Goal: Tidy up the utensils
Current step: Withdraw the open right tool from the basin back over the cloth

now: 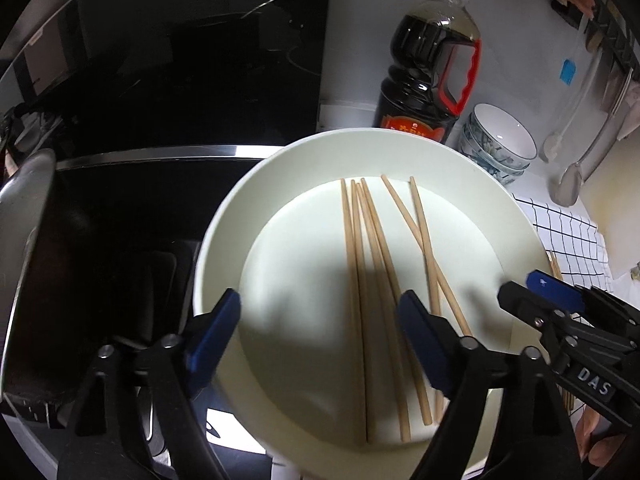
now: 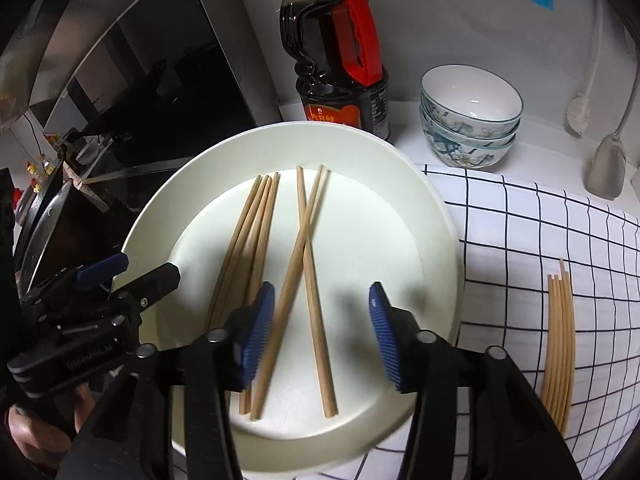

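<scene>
We hold our left gripper (image 1: 320,334) with fingers spread wide over the plate (image 1: 224,232), nothing between them. Our right gripper (image 2: 322,334) stands parted above two crossed chopsticks (image 2: 308,280), touching neither.

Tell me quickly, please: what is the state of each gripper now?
Left gripper: open, holding nothing, above the plate.
Right gripper: open, holding nothing; two crossed chopsticks lie on the plate below its jaws.

Open right claw (image 2: 322,334) over chopsticks (image 2: 308,276) (crossed)
</scene>
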